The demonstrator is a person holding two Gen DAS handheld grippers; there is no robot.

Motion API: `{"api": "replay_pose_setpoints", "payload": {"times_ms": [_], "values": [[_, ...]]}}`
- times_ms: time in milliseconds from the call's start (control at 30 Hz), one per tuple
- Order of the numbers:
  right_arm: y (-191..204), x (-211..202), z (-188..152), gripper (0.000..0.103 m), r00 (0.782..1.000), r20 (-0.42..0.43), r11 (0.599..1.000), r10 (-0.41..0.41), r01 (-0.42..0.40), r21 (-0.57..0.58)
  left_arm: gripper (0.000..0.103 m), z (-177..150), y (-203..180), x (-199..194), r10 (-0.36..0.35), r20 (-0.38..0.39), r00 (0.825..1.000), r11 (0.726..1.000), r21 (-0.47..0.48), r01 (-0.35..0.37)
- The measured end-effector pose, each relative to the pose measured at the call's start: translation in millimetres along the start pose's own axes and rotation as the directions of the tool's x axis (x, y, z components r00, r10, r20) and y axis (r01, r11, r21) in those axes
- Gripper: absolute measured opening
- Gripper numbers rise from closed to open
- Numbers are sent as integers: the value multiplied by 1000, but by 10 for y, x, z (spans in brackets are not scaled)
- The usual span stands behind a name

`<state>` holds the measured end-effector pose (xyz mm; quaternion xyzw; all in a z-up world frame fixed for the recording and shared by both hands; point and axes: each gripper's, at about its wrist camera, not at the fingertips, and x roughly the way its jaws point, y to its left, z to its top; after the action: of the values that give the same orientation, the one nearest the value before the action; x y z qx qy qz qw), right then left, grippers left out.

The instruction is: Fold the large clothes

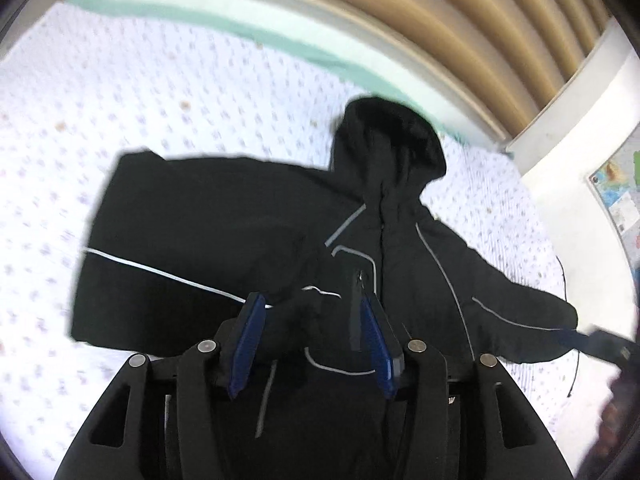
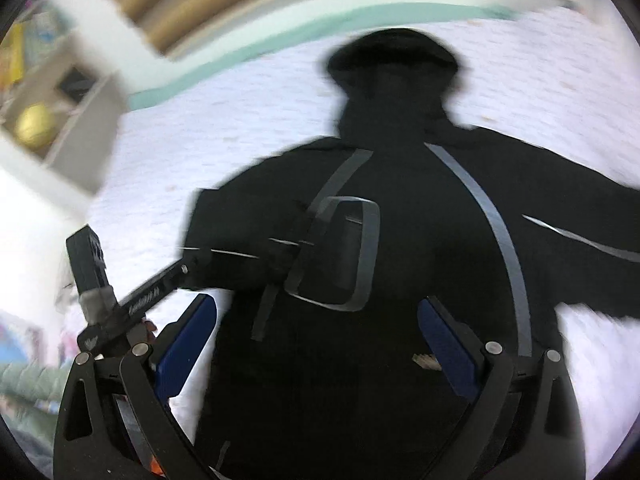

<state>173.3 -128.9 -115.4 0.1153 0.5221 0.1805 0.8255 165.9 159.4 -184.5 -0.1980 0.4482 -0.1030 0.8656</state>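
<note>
A black hooded jacket (image 1: 400, 240) with grey reflective stripes lies face up on a white patterned bedspread (image 1: 160, 100). Its hood (image 1: 392, 140) points toward the far wall. One sleeve (image 1: 192, 240) is folded across to the left, and the other sleeve (image 1: 520, 312) stretches right. My left gripper (image 1: 312, 320) is open over the jacket's chest, with a fold of black cloth between its blue pads (image 1: 250, 340). My right gripper (image 2: 316, 320) is open wide above the jacket (image 2: 400, 260), holding nothing. The left gripper (image 2: 132, 300) also shows at the left of the right wrist view.
A teal bed edge (image 1: 280, 40) and tan slatted headboard (image 1: 400, 20) run along the far side. A white shelf unit (image 2: 60, 120) with a yellow ball (image 2: 34, 128) stands at the left. A white wall post (image 1: 580, 140) stands at the right.
</note>
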Motion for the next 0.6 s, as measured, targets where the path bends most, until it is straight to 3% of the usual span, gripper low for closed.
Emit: {"api": "replay_pose_setpoints", "payload": {"times_ms": [67, 133, 267, 333, 467, 600], "values": [[8, 362, 131, 101, 995, -35, 995, 93, -94, -24, 54, -14, 67, -191, 24, 12, 1000, 1000, -5, -24], [-33, 803, 231, 101, 985, -119, 991, 128, -131, -14, 54, -58, 139, -321, 51, 14, 999, 999, -15, -51], [-13, 1648, 327, 101, 961, -272, 996, 57, -72, -49, 54, -189, 305, -424, 81, 2, 997, 995, -51, -81], [-25, 1940, 318, 101, 947, -312, 994, 79, -97, -42, 54, -267, 410, -392, 106, -28, 994, 991, -75, -108], [-47, 2408, 310, 101, 919, -347, 982, 188, -182, 50, 54, -371, 576, -349, 118, -61, 991, 984, -130, -125], [7, 2584, 309, 98, 920, -340, 981, 194, -185, 59, 54, -400, 645, -389, 109, -50, 993, 979, -169, -116]]}}
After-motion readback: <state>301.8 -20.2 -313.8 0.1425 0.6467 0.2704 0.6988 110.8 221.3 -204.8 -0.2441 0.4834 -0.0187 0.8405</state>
